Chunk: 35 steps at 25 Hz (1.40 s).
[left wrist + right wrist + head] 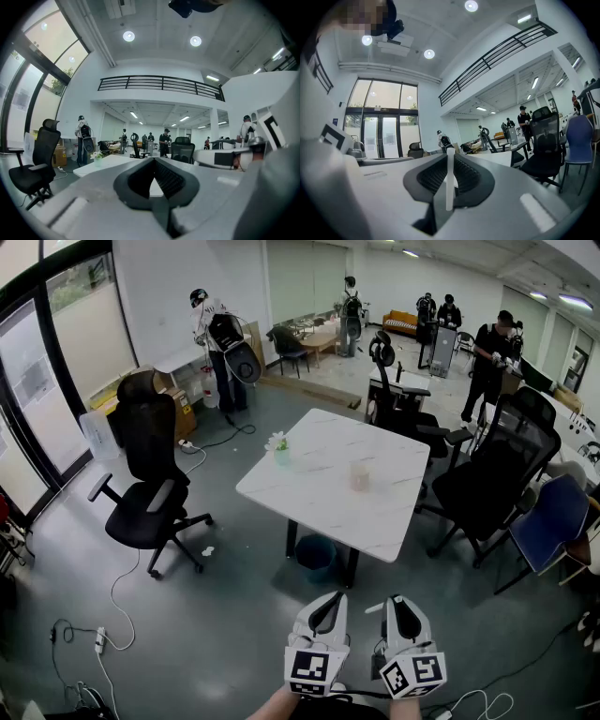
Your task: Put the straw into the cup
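A translucent cup (360,476) stands on the white marble table (319,484), toward its right side and well ahead of both grippers. In the right gripper view a thin white straw (449,174) stands upright between the jaws of my right gripper (449,158), which is shut on it. From the head view the straw cannot be seen. My left gripper (153,160) has its jaw tips together with nothing between them. Both grippers, left (328,602) and right (395,602), are side by side at the bottom of the head view, pointing level at the table.
A small potted flower (279,448) sits at the table's left edge. A black office chair (150,479) stands to the left, black chairs (492,474) and a blue one (553,521) to the right. A bin (317,555) is under the table. Cables (117,610) lie on the floor; people stand at the back.
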Available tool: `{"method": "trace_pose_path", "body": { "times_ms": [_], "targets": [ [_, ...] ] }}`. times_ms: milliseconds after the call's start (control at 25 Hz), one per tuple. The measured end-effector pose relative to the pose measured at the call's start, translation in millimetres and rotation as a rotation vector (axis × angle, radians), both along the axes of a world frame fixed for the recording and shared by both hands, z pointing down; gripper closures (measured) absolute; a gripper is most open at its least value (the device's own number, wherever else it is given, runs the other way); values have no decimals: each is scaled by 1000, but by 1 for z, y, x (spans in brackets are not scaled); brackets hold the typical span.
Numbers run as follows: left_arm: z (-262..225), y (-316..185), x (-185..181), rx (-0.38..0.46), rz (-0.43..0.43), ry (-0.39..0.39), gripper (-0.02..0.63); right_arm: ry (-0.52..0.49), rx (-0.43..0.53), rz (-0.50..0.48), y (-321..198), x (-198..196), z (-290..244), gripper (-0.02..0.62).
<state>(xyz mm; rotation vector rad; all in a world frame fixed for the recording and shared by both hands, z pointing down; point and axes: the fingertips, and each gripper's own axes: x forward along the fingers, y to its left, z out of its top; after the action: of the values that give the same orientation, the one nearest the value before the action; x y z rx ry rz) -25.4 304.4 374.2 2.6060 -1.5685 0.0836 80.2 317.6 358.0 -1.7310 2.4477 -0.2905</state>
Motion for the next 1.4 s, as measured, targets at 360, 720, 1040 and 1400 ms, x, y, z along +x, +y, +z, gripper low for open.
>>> {"method": "trace_pose_path", "body": {
  "times_ms": [360,720,1040,1400],
  "targets": [
    [-1,-3,8,-1,-18,-10,604,-39,9,-11,-7,7,0,555],
    [-1,-4,18,4,-61,-28,604,-63,15,-52,-14,20,1,555],
    [0,-2,33,-12,-107,4,604,-91,0,-60,-12,49,14,555],
    [9,-55,48,9,-80,-9,604,-99,8,-22,-57,72,20,555]
  ]
}}
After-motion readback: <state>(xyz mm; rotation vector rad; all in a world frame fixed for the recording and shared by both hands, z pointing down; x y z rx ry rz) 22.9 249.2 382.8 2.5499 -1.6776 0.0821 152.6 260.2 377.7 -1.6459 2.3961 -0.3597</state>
